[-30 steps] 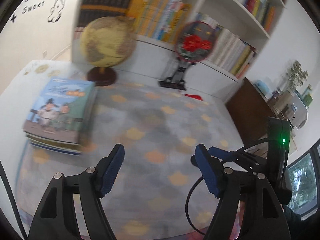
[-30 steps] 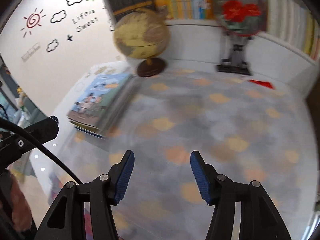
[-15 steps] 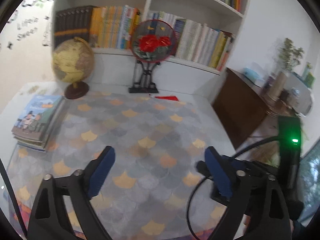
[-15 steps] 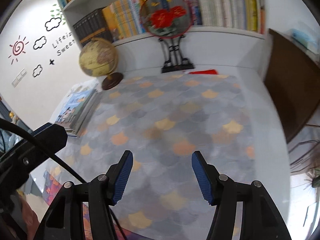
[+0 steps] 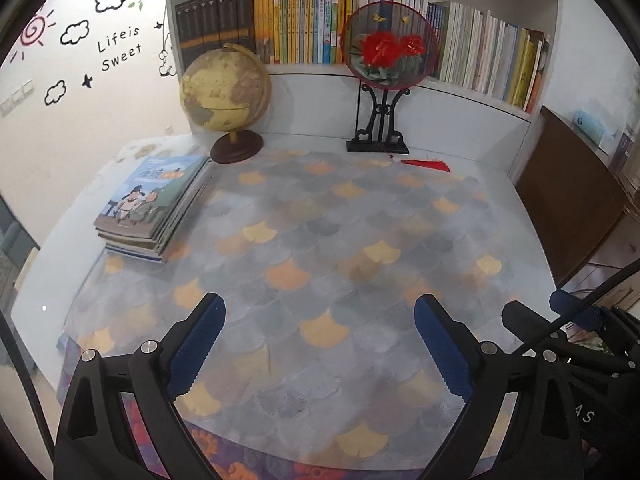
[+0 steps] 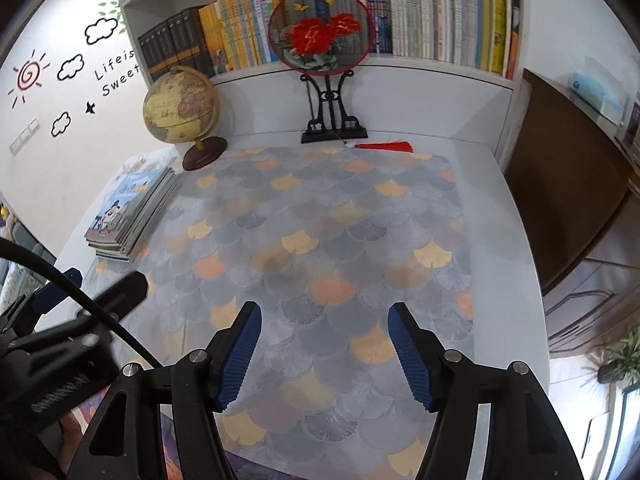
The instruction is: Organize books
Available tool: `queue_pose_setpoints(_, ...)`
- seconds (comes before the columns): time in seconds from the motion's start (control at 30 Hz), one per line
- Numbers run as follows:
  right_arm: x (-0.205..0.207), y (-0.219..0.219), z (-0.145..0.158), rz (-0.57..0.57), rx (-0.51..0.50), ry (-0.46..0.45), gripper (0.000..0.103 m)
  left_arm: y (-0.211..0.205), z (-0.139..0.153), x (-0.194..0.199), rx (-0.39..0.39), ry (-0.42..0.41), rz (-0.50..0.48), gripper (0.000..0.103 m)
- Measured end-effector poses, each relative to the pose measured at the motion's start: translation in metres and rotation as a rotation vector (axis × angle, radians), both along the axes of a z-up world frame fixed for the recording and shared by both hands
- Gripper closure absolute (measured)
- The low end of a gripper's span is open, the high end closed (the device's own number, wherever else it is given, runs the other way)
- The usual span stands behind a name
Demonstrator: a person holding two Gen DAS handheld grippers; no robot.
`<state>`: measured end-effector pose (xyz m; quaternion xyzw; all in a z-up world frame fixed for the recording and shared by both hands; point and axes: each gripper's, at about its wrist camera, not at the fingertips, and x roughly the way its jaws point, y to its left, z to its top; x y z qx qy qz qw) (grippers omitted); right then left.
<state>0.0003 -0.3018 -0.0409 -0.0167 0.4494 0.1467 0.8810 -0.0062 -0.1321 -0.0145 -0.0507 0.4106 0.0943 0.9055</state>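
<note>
Both views have swung back since half a second ago, so the stack of books (image 5: 154,206) sits nearer at far left beside the globe (image 5: 225,94), while the left gripper (image 5: 320,344) and right gripper (image 6: 325,350) hover wide apart, empty, over the patterned mat (image 5: 340,240).
</note>
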Motion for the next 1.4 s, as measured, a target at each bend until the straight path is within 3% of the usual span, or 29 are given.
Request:
queue_pose_setpoints(0.4, 0.003, 0.009, -0.002, 0.013, -0.02, 0.002, 0.039, 0.005, -0.006, 0.004, -0.039, 0.051, -0.017, 0.007)
queue_pose_setpoints(0.53, 0.004, 0.01, -0.005, 0.012, -0.033, 0.011, 0.039, 0.0, -0.008, 0.004, -0.001, 0.057, -0.016, 0.007)
queue_pose_setpoints(0.8, 0.004, 0.008, -0.009, 0.001, -0.04, 0.019, 0.039, 0.0, -0.011, 0.007, -0.015, 0.074, -0.025, 0.007)
queue_pose_setpoints(1.4, 0.0, 0.011, -0.011, -0.012, -0.049, 0.024, 0.038, -0.001, -0.009, 0.0, -0.04, 0.064, -0.029, 0.007)
